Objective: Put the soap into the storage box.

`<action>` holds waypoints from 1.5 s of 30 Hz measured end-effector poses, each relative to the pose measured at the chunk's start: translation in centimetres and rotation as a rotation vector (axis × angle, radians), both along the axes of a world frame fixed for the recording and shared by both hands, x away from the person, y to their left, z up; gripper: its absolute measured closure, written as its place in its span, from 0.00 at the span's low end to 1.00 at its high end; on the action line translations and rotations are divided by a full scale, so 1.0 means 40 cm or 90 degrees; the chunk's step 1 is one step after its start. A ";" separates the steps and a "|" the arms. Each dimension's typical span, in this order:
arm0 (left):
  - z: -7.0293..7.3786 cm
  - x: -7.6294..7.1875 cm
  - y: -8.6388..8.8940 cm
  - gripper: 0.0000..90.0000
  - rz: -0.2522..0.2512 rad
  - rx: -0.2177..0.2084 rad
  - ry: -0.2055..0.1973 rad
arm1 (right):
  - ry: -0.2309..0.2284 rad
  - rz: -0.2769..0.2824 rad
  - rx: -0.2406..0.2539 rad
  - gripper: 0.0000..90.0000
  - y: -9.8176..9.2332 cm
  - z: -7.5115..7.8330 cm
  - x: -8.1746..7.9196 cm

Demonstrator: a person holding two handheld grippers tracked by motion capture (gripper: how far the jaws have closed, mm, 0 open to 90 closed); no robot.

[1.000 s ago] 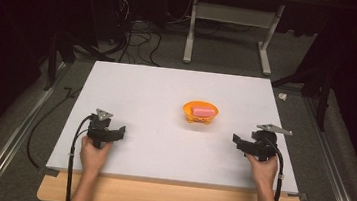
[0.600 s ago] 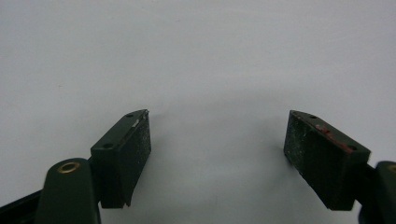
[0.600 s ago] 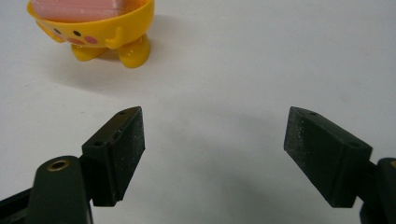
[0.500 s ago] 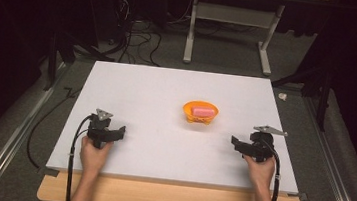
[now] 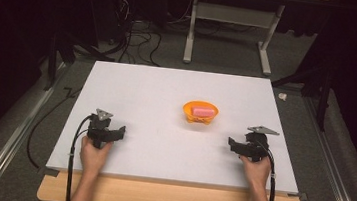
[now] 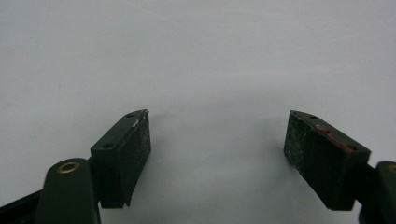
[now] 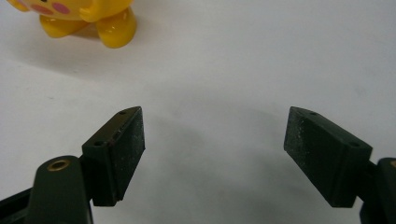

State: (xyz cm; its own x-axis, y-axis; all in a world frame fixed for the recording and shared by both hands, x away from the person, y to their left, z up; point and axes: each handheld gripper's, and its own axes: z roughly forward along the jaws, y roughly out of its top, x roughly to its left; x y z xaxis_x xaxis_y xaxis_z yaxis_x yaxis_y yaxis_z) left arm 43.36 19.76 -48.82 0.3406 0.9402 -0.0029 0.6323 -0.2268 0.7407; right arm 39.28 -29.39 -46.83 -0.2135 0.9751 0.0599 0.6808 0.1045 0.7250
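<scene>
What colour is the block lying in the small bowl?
Pink; the block lies in an orange-yellow bowl, best seen in the high view.

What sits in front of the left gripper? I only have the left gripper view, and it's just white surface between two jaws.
Observer: In the high view an orange bowl stands near the middle of the white table, ahead and to the right of the left gripper.
Operator: Anything in the bowl?
Observer: Yes, a pink block lies inside it.
Operator: And the other gripper?
Observer: The right gripper has its jaws apart with nothing between them, low over the table.
Operator: Does it face the bowl?
Observer: The right gripper view catches the bowl's yellow feet at its upper left, so the bowl lies off to that side.
</scene>
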 end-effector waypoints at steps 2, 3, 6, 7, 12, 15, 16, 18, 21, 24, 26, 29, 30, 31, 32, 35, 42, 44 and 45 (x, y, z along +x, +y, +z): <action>0.000 0.000 0.000 0.26 0.000 0.000 0.000 | 0.001 0.000 -0.007 0.24 0.002 -0.005 0.003; 0.000 0.000 0.000 0.26 0.000 0.000 0.000 | 0.004 0.000 -0.010 0.24 0.004 -0.008 0.003; 0.000 0.000 0.000 0.26 0.000 0.000 0.000 | 0.004 0.000 -0.021 0.24 0.007 -0.016 0.006; 0.000 0.000 0.000 0.26 0.001 -0.001 0.000 | 0.004 0.000 -0.023 0.24 0.009 -0.018 0.008; 0.000 0.000 0.000 0.26 0.001 0.000 0.000 | 0.007 -0.001 -0.037 0.24 0.013 -0.024 0.010; 0.000 0.000 0.000 0.26 0.001 0.000 -0.001 | 0.008 0.000 -0.045 0.24 0.014 -0.027 0.012; 0.000 0.000 0.000 0.26 0.001 0.000 -0.001 | 0.009 0.000 -0.046 0.24 0.015 -0.029 0.012; 0.000 0.000 0.000 0.26 0.001 0.000 -0.001 | 0.008 0.000 -0.049 0.24 0.016 -0.031 0.013; 0.000 0.000 0.000 0.26 0.001 0.000 -0.001 | 0.007 0.001 -0.053 0.24 0.018 -0.032 0.012; 0.000 0.000 -0.001 0.26 0.002 0.000 -0.002 | 0.006 0.001 -0.054 0.23 0.018 -0.032 0.012; 0.000 0.000 -0.001 0.26 0.002 0.000 -0.002 | 0.007 0.000 -0.056 0.23 0.019 -0.032 0.012; 0.000 0.000 -0.001 0.26 0.002 0.000 -0.002 | 0.006 0.000 -0.054 0.23 0.019 -0.034 0.012; 0.000 0.000 -0.001 0.26 0.002 0.000 -0.002 | 0.006 0.001 -0.053 0.23 0.018 -0.034 0.012; 0.000 0.000 -0.001 0.26 0.002 0.000 -0.002 | 0.007 0.002 -0.053 0.23 0.017 -0.034 0.012; 0.000 0.000 -0.001 0.26 0.002 0.000 -0.002 | 0.007 0.001 -0.052 0.23 0.017 -0.034 0.012; 0.000 0.000 -0.001 0.26 0.002 0.001 -0.002 | 0.006 0.001 -0.050 0.23 0.016 -0.035 0.012; 0.000 0.000 -0.001 0.26 0.002 0.001 -0.002 | 0.005 0.003 -0.050 0.23 0.015 -0.035 0.012; 0.000 0.000 -0.001 0.26 0.002 0.001 -0.002 | 0.006 0.002 -0.049 0.23 0.016 -0.035 0.012; 0.000 0.000 -0.001 0.26 0.002 0.001 -0.002 | 0.006 0.002 -0.049 0.23 0.016 -0.035 0.012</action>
State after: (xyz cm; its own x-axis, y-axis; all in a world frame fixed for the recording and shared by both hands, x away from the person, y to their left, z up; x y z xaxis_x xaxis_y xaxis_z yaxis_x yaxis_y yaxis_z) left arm 43.34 19.72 -48.83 0.3380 0.9411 -0.0002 0.6306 -0.2264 0.7424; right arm 39.75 -28.77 -48.23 -0.2162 0.9762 -0.0138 0.6870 0.1621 0.7083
